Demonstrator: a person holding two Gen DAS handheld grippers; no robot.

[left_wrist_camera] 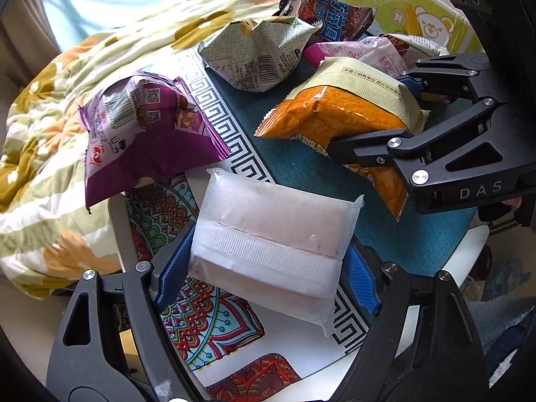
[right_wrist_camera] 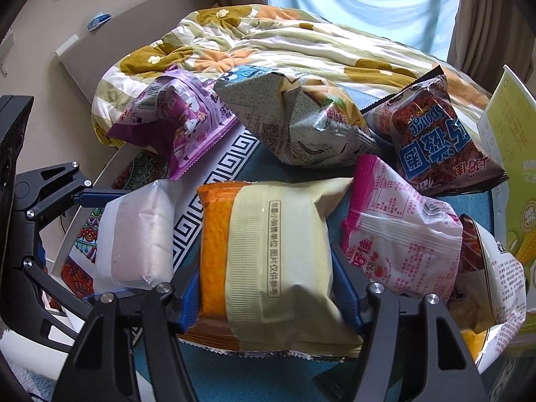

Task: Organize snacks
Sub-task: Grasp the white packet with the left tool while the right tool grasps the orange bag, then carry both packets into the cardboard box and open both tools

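A translucent white packet point(left_wrist_camera: 268, 234) sits between the blue pads of my left gripper point(left_wrist_camera: 268, 268), which press on both of its sides over the patterned mat point(left_wrist_camera: 201, 318). In the right wrist view the same white packet point(right_wrist_camera: 134, 234) hangs at the left in the left gripper point(right_wrist_camera: 100, 244). My right gripper point(right_wrist_camera: 268, 296) is shut on an orange and beige snack packet point(right_wrist_camera: 268, 251), one pad on each side. The left wrist view shows that orange packet point(left_wrist_camera: 335, 114) tilted in the right gripper point(left_wrist_camera: 372, 110) above the teal cloth point(left_wrist_camera: 301, 174).
Loose snack bags lie around: a purple one point(right_wrist_camera: 177, 124), a crumpled grey-white one point(right_wrist_camera: 301, 120), a brown one point(right_wrist_camera: 435, 140) and a pink one point(right_wrist_camera: 395, 231). A yellow-green corn box point(right_wrist_camera: 516, 167) stands at the right. A flowered quilt point(right_wrist_camera: 268, 40) lies behind.
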